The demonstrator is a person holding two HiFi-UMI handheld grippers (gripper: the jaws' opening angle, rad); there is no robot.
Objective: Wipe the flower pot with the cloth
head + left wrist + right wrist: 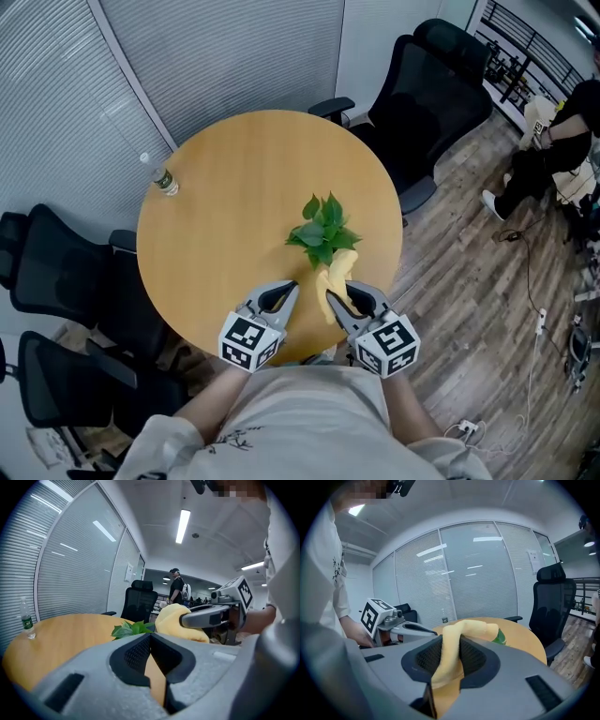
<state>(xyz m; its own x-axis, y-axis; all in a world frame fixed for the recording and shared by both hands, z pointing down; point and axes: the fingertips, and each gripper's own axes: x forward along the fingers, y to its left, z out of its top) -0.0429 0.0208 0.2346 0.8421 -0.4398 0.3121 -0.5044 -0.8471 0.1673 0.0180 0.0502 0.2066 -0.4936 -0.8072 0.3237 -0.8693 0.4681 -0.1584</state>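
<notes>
Cloth, yellow and soft, is what our right gripper is clenched on. In the right gripper view a fold of it runs up between the two dark pads and flops forward past the tips. Just beyond those tips, touching the far end of the cloth, sits the plant, a small cluster of green leaves. The flower pot under the leaves we cannot make out from any view. From above the foliage and the cloth cover it.

Our left gripper hangs level with the right one, just to its left and a little apart from it. Its jaws are pressed together with nothing between them. In the left gripper view the closed tips point across the table, with the leaves ahead and slightly to the right. The bundled cloth lies further right, in the other tool's grip. Both grippers sit over the near edge of the round wooden table and point away from us.

Well ahead of the left gripper and off to its left, a clear bottle with a green label stands upright near the table's far rim. A black office chair stands beyond the plant, off to the right gripper's far right. A person stands in the background past it.
</notes>
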